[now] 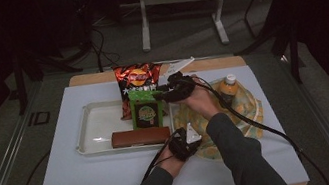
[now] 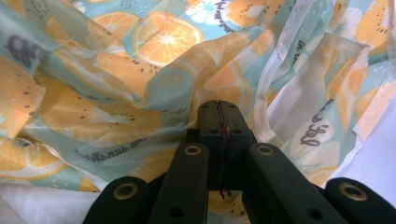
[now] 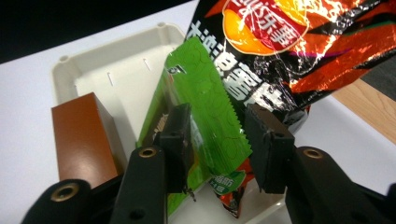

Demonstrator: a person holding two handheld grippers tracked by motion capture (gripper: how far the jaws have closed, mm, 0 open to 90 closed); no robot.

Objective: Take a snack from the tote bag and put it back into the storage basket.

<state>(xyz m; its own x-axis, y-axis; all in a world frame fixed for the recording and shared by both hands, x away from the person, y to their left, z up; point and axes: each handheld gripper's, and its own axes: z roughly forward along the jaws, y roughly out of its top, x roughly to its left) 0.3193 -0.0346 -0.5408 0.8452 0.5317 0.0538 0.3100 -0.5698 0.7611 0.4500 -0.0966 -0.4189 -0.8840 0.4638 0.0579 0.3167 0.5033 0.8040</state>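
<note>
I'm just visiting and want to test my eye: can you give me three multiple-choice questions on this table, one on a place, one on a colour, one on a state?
1. Where does the brown box lie?
A in the white tray
B on the fruit-print bag
C on the floor

2. The packet between the right tool's jaws is
A blue
B green
C white

3. The left tool is
A wide open
B shut on the bag's cloth
C holding a bottle

Answers: 1 A, it lies along the tray's near edge. 2 B, bright green foil. 3 B, the jaws meet with cloth pinched between them.
</note>
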